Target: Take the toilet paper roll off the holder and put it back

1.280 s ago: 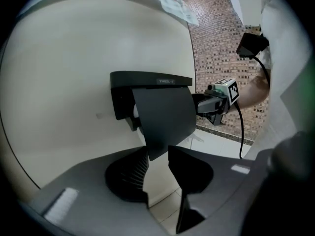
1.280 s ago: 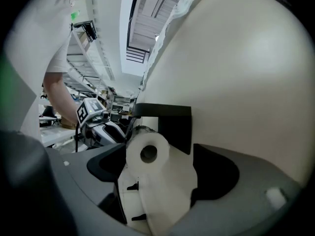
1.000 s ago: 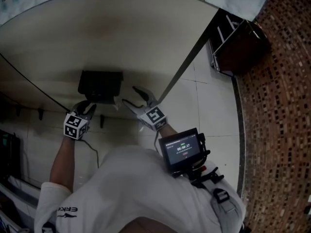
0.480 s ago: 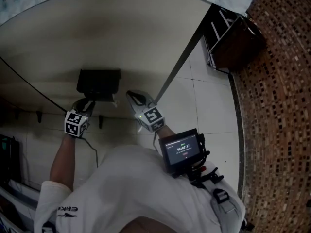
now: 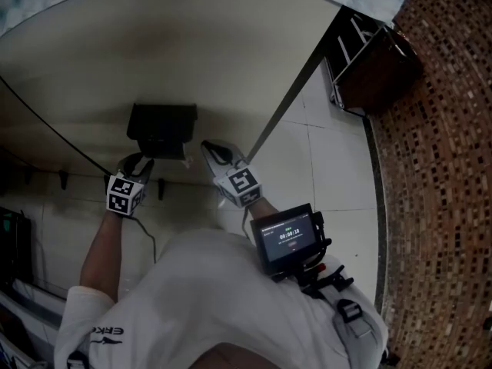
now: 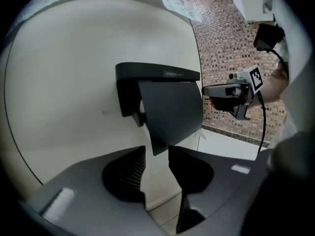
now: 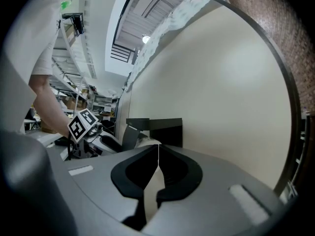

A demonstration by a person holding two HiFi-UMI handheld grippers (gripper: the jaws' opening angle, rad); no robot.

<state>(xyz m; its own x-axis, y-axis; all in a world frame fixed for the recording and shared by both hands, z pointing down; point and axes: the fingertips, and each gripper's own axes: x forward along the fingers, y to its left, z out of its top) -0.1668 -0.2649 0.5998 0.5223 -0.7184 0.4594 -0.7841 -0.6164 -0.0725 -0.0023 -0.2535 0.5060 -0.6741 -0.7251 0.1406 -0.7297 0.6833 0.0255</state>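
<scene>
The roll sits in the wall holder under its cover, just beyond the right gripper's clenched, empty fingertips. Its long axis seems to run level along the wall, so they point roughly at its end. The left gripper is nearer the cover: its jaws have just been opening and stand apart, grasping nothing, with the cover's lower corner just above and ahead of the gap, so the cover likely has to lift there before the roll can come out toward the right fingers.
</scene>
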